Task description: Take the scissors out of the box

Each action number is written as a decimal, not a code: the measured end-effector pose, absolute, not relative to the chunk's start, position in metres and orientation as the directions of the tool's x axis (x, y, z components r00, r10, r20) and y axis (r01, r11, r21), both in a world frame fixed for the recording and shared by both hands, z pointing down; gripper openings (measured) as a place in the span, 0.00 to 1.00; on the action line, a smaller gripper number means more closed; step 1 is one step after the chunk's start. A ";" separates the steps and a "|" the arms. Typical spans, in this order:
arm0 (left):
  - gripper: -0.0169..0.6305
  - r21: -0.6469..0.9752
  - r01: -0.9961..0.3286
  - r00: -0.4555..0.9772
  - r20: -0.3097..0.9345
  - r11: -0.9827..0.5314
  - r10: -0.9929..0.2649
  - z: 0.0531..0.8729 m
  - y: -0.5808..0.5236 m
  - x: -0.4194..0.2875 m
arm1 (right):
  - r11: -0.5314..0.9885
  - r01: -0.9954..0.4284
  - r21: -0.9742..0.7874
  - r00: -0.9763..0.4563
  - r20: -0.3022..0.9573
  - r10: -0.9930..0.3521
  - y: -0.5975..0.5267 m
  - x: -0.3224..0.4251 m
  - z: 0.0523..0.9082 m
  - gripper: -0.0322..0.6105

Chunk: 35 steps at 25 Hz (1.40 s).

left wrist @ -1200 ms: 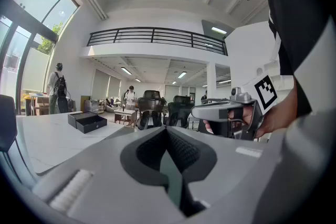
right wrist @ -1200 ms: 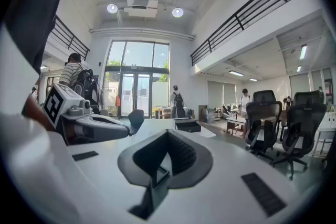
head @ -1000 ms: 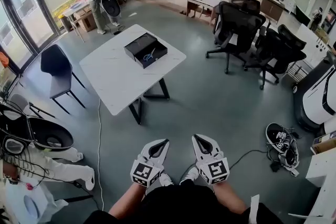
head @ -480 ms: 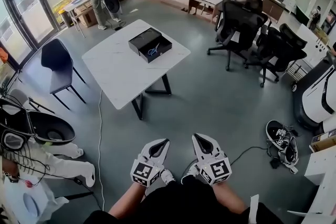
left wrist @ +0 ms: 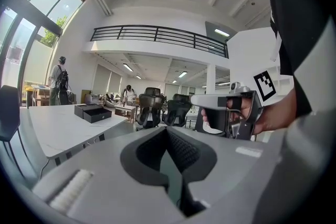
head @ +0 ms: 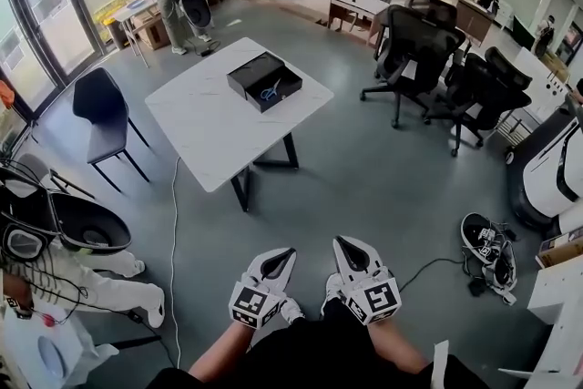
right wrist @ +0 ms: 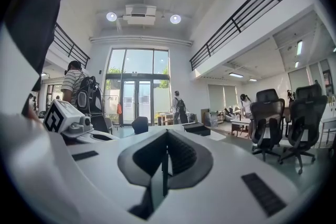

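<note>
Nothing of the task is done yet: the left tool [head: 279, 256] and right tool [head: 343, 243] are closed and empty, and the scissors [head: 271, 91] lie in the open box [head: 248, 68] on the worktop [head: 205, 137], well ahead of the 2 tools, so approach, grasp and lift-out all remain.

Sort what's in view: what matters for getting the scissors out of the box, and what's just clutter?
Job: scissors, box, table, left gripper, right gripper, both shut and empty.
Lying about: office chairs, side chair, floor gear.
</note>
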<state>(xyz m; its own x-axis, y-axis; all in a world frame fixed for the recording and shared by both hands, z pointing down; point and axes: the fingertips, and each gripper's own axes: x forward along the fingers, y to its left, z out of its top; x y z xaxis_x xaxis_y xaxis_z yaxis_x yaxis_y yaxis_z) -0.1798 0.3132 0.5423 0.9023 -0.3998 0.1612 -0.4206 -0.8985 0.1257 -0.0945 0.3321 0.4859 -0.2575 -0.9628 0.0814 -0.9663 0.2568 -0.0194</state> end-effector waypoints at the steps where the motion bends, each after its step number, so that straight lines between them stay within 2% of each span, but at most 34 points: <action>1: 0.04 0.126 -0.416 0.904 0.163 -0.901 -0.395 0.544 0.314 -0.178 | 0.257 -0.966 -0.021 -0.258 0.080 -0.963 0.331 -0.094 0.486 0.06; 14: 0.04 0.124 -0.430 0.896 0.181 -0.894 -0.406 0.544 0.285 -0.148 | 0.276 -0.960 -0.049 -0.279 0.076 -0.957 0.299 -0.061 0.489 0.06; 22: 0.04 0.094 -0.439 0.889 0.191 -0.893 -0.417 0.537 0.255 -0.105 | 0.305 -0.951 -0.057 -0.309 0.064 -0.949 0.265 -0.019 0.485 0.06; 35: 0.04 0.032 -0.551 0.826 0.164 -0.834 -0.539 0.511 0.195 -0.042 | 0.402 -0.912 -0.083 -0.404 0.002 -0.915 0.217 0.056 0.473 0.06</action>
